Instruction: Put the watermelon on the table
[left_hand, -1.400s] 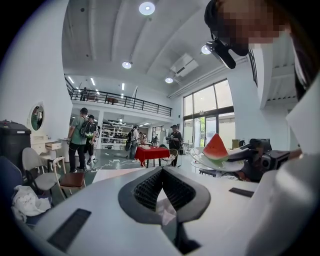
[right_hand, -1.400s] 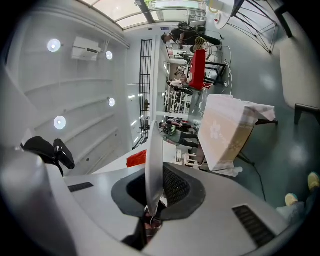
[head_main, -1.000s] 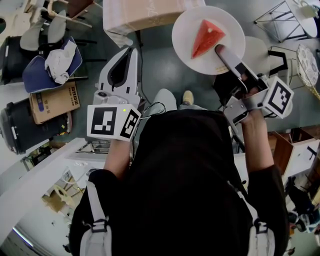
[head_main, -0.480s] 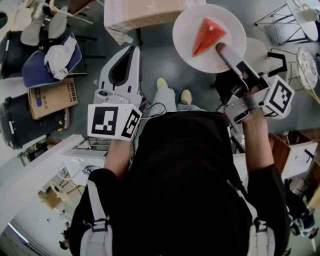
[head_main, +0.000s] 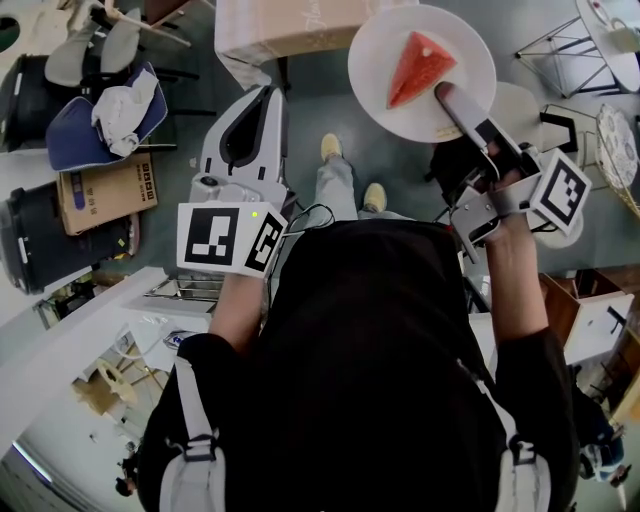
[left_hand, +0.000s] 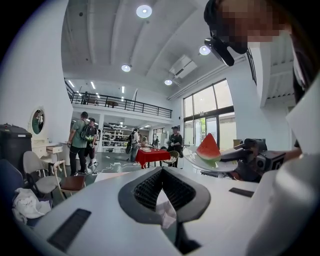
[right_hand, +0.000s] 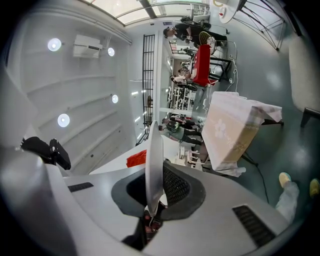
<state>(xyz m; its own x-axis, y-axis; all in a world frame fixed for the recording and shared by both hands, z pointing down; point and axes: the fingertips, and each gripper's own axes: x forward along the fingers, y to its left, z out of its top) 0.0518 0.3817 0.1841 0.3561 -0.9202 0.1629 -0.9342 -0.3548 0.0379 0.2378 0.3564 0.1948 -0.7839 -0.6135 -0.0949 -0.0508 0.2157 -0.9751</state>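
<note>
White plate (head_main: 375, 75) is carrying the watermelon slice (head_main: 417, 68) at its middle, high above the floor (head_main: 310, 110). The right gripper (head_main: 445, 95) is clamping the plate's near edge, probably level so nothing is sliding. The left gripper (head_main: 268, 95) is hanging closed, empty.

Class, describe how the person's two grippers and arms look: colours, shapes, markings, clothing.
The left gripper and right gripper are white moulded shells whose jaws are lined in ribbed black. Each carries a cube with black-and-white square markers; a thin black cable loops beside the left one. The person wears a black short-sleeved top and grey shoulder straps.
</note>
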